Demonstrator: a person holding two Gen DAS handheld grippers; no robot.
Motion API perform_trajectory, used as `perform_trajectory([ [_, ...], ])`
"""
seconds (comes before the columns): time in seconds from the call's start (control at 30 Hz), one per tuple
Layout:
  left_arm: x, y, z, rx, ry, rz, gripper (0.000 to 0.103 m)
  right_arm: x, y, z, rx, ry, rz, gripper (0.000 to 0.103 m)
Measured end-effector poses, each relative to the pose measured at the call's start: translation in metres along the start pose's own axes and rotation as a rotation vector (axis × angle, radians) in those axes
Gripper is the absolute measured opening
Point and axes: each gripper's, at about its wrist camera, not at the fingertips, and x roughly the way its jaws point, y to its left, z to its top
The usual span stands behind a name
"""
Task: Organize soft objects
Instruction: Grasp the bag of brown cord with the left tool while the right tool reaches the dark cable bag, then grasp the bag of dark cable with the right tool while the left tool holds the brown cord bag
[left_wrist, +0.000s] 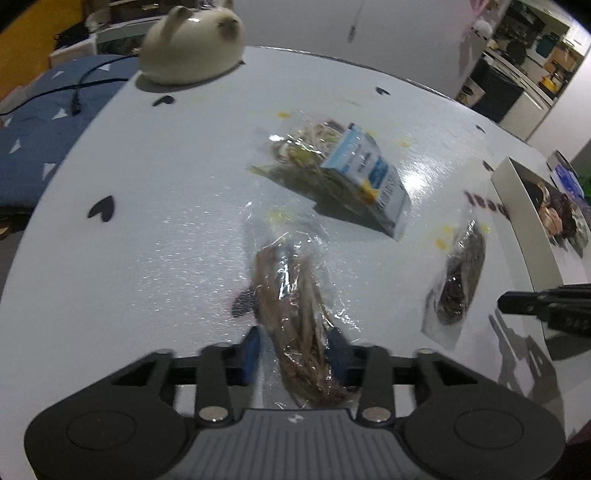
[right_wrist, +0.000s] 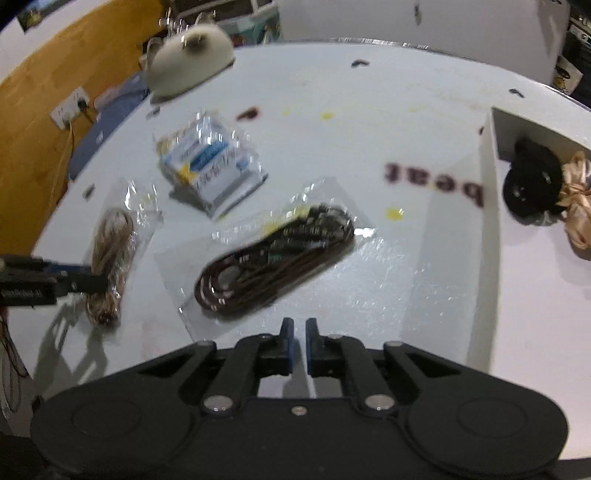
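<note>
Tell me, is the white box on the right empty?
No, the white box already has a black fluffy thing and a shiny gold scrunchie lying inside it, as the right wrist view shows.

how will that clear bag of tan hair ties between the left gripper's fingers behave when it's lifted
The bag of tan hair ties will probably sag at both ends: its contents are loose soft loops in thin film. The glossy, crinkled plastic looks slippery, so it may slide between the left gripper fingers. It is likely light.
</note>
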Motion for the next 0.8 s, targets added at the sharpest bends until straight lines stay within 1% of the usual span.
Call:
perform_trajectory([
  [0.03,-0.002,0.000,0.000,-0.013,-0.015,0.006,0.065,-0.004,0.000,0.003,0.007,-0.017,0.010,0.007],
  [0.07,-0.004,-0.001,0.000,-0.022,-0.028,0.009,0.070,-0.005,0.002,0.008,0.009,-0.033,0.017,0.007],
  [0.17,-0.006,-0.008,0.002,-0.037,-0.057,0.027,0.082,-0.005,0.013,0.027,0.005,-0.082,0.053,0.007],
  [0.33,0.005,-0.025,0.008,-0.032,-0.066,0.079,0.083,0.013,0.041,0.056,-0.031,-0.121,0.112,0.007],
  [0.43,0.010,-0.026,0.010,-0.041,-0.066,0.089,0.083,0.028,0.051,0.061,-0.037,-0.100,0.130,0.007],
  [0.57,0.015,-0.026,0.011,-0.039,-0.054,0.090,0.083,0.042,0.050,0.047,-0.053,-0.029,0.096,0.007],
  [0.7,0.019,-0.027,0.011,-0.033,-0.036,0.088,0.080,0.033,0.033,0.026,-0.044,0.012,0.054,0.007],
  [0.73,0.020,-0.027,0.010,-0.032,-0.033,0.086,0.079,0.030,0.027,0.021,-0.034,0.020,0.044,0.007],
  [0.8,0.020,-0.025,0.010,-0.031,-0.024,0.086,0.077,0.021,0.016,0.014,-0.011,0.022,0.034,0.009],
])
